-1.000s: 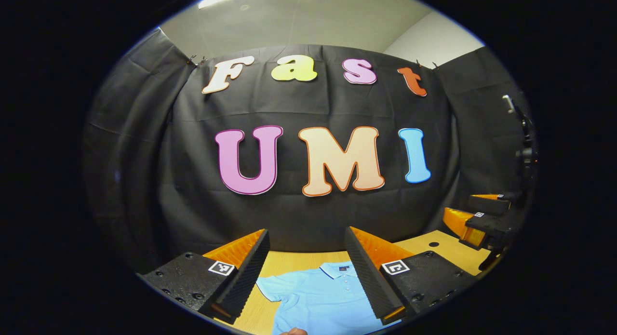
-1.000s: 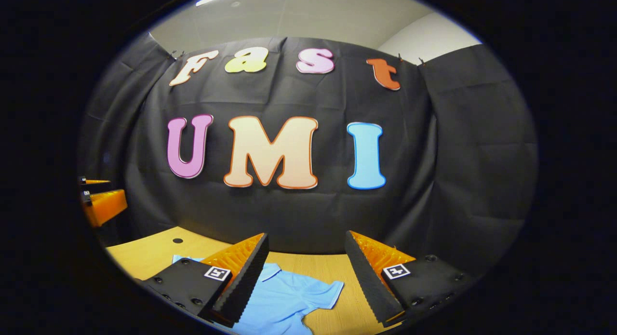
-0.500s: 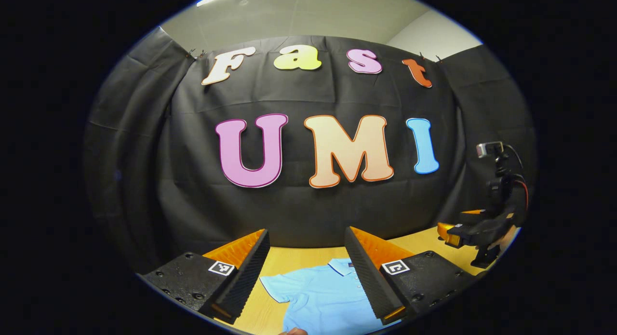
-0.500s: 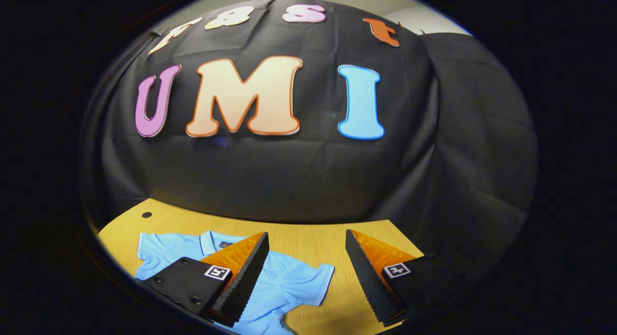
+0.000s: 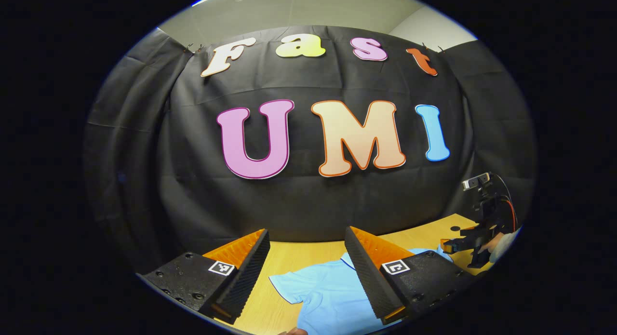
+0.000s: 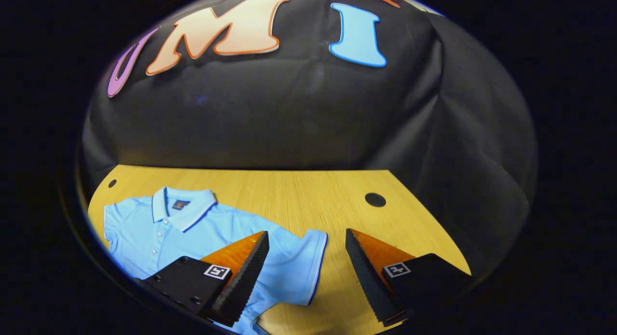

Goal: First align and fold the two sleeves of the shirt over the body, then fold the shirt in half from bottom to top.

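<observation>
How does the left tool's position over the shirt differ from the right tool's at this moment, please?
The left tool points nearly level at the booth wall, with the shirt low in its view; the right tool tilts down toward the table. The left tool frames the shirt's left sleeve; the right tool brackets the right sleeve. Both are open and hold nothing.
</observation>
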Demonstrator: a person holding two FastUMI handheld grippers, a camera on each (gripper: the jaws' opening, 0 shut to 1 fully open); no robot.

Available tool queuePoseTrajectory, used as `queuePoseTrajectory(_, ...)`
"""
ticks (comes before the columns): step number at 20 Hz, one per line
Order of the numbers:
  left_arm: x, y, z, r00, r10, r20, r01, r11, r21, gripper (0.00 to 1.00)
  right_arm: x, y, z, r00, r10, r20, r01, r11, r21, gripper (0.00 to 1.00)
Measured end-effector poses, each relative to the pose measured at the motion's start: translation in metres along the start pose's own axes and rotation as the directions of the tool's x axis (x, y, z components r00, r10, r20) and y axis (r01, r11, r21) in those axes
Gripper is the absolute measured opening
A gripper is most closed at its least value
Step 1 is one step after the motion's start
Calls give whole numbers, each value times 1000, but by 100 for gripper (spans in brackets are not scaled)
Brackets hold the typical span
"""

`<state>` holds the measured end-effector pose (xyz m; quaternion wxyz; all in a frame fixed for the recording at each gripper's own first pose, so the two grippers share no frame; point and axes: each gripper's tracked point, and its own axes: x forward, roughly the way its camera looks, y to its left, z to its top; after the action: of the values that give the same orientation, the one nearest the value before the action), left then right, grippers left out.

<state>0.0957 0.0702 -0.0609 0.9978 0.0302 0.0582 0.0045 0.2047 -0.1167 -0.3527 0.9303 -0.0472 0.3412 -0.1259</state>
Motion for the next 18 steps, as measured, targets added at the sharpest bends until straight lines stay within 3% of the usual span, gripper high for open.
queuePoseTrajectory(8,12,19,-11,999,27,-22,-27,999,27,93,30,1,-62,981,1,-196,1,1000,10,100)
queuePoseTrajectory(12,13,13,-14,999,9,-32,-9,1000,7,93,28,9,-69,965,52,-258,-20,992,123,96)
queuePoseTrajectory(14,13,9,-18,999,-2,-43,1,1000,-11,93,33,7,-69,967,60,-246,-26,990,140,86)
queuePoseTrajectory(16,14,8,-23,999,-6,-54,5,1000,-21,93,28,13,-66,967,72,-246,-35,988,151,48)
queuePoseTrajectory(17,13,7,-24,998,-7,-57,6,1000,-20,93,24,17,-65,965,75,-251,-35,987,159,34)
queuePoseTrajectory(18,13,8,-24,998,-8,-57,7,1000,-18,93,22,23,-62,967,81,-243,-41,985,166,12)
